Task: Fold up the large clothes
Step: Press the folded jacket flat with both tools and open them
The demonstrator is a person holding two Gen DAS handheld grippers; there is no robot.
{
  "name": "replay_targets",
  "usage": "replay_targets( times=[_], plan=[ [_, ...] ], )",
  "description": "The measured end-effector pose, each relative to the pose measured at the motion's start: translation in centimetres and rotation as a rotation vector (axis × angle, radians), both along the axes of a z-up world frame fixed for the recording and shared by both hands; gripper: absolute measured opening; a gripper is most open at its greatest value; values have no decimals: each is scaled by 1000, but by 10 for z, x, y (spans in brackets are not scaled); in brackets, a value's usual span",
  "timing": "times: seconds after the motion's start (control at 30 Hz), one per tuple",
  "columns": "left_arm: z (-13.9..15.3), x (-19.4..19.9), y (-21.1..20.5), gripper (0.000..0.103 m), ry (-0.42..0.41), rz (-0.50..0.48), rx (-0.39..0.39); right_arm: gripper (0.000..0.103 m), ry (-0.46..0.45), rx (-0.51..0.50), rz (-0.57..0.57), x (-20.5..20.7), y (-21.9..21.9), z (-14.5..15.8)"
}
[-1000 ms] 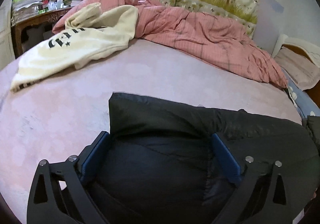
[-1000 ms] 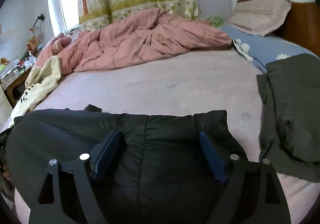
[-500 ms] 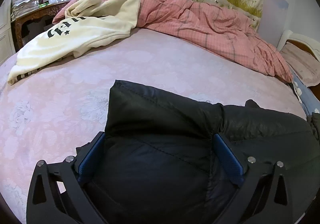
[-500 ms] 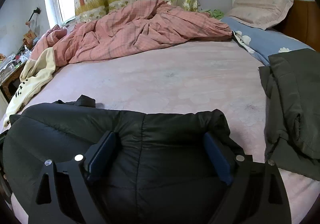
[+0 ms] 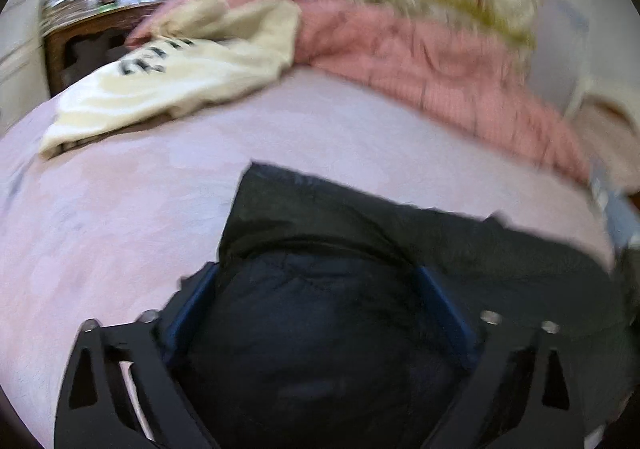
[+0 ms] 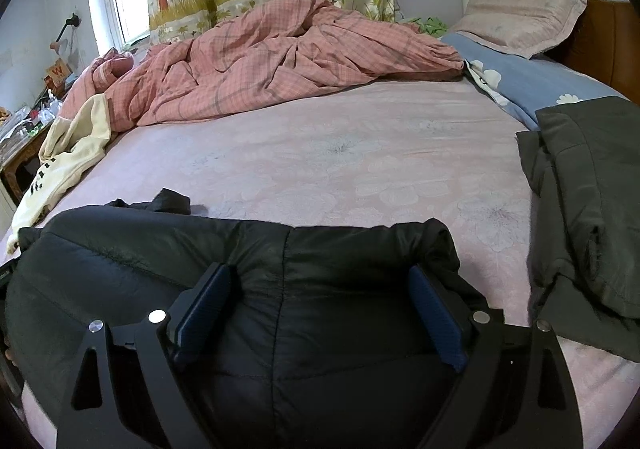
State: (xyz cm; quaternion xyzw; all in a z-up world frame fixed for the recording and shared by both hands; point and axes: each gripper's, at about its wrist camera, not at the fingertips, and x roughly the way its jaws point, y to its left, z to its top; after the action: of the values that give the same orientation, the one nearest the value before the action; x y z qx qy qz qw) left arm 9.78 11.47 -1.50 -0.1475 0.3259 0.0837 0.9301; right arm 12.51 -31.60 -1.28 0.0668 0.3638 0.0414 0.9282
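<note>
Plainly, the black padded jacket lies bunched on the bed, filling the span between both sets of jaws. The right gripper stands spread wide with the puffy cloth bulging between its blue pads; whether they press it or merely flank it cannot be told. The left gripper is closing its jaws around the same jacket, the pads not clearly biting yet.

Slippery, thick padding could squeeze out as the jaws narrow, leaving a grip on one layer only, so the fold would drag crooked or fall open. Blur in the left view suggests motion, which could tug the cloth before it is secured.

Ahead and right of the right jaws, only that view shows a grey garment and a pillow. Only the left view shows the cream sweatshirt spread out, far ahead to the left.
</note>
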Motion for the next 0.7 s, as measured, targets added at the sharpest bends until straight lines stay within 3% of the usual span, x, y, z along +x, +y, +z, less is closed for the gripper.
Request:
replay_targets(
  times=[0.07,0.13,0.17,0.27,0.33,0.47,0.53,0.57,0.63,0.7],
  plan=[
    [21,-28,-13,92,-131,-73,-1,92,-91,83,61,-28,-8,14],
    [40,-48,-34,92,-214,-117,88,103,-161,111,41,-50,-13,26],
    [46,-54,-43,93,-245,-136,106,103,-179,121,18,-55,-14,29],
    [56,-69,-62,94,-297,-188,58,103,-210,173,-22,-66,-11,31],
    [57,-75,-73,94,-294,-221,17,103,-220,139,-52,-72,-3,28],
    [58,-97,-96,94,-357,-261,32,103,-248,5,-58,-83,12,22],
    [61,-107,-115,78,-389,-358,37,103,-270,-60,-61,-89,22,23],
    [62,-112,-123,70,-401,-378,69,103,-279,-76,-63,-92,24,28],
    [63,-126,-141,71,-448,-334,187,103,-300,-91,-56,-97,23,32],
    [64,-135,-152,70,-493,-363,207,103,-303,-81,-48,-100,23,35]
  ],
)
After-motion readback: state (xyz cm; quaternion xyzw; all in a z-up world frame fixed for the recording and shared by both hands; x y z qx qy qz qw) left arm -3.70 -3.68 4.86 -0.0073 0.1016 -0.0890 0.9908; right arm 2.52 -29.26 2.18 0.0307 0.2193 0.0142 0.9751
